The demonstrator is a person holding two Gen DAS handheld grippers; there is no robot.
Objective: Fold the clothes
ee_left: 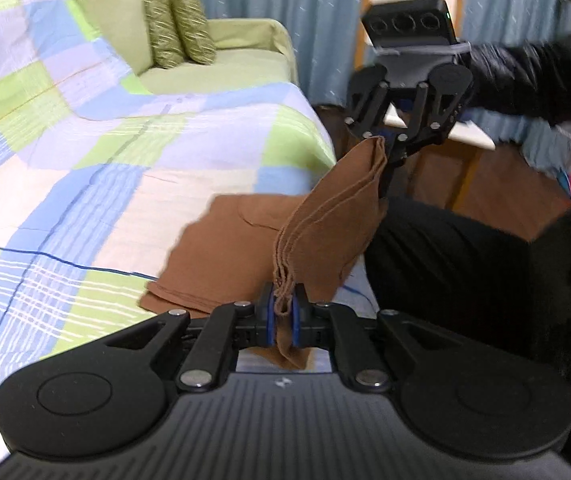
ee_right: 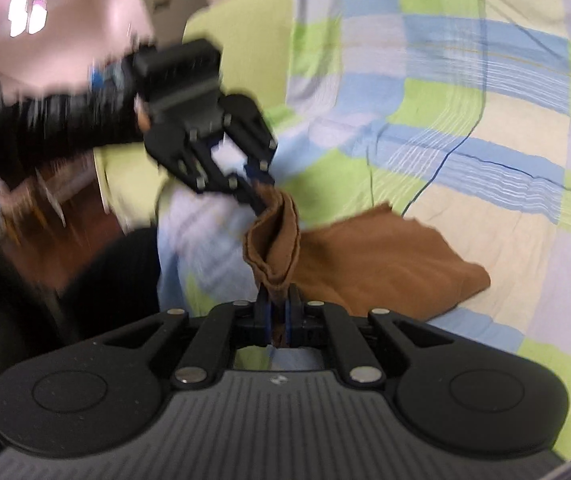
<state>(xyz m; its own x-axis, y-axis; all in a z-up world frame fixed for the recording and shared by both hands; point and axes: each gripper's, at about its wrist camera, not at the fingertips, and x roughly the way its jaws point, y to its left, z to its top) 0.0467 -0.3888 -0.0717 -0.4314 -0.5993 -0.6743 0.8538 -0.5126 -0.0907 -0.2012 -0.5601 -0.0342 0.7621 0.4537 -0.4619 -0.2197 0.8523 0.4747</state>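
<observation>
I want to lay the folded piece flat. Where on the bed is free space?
Free: the checked quilt between the brown garment and the striped cushions. Crowded: the bed's near edge, where both grippers, left and right, hold the garment's lifted edge.

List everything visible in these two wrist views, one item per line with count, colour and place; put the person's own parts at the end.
brown garment: one, brown, partly lying on the bed, one edge lifted between both grippers
checked bedspread: one, green, blue and cream, covering the bed
cushions: two, green patterned, standing on the green sofa
green sofa: one, pale green, beyond the bed
curtain: blue, behind the sofa
thin cable: one, dark blue, running across the bedspread
left gripper: one, black with blue pads, shut on the garment's edge
right gripper: one, black, shut on the garment's edge
sleeve: black, behind the right gripper
</observation>
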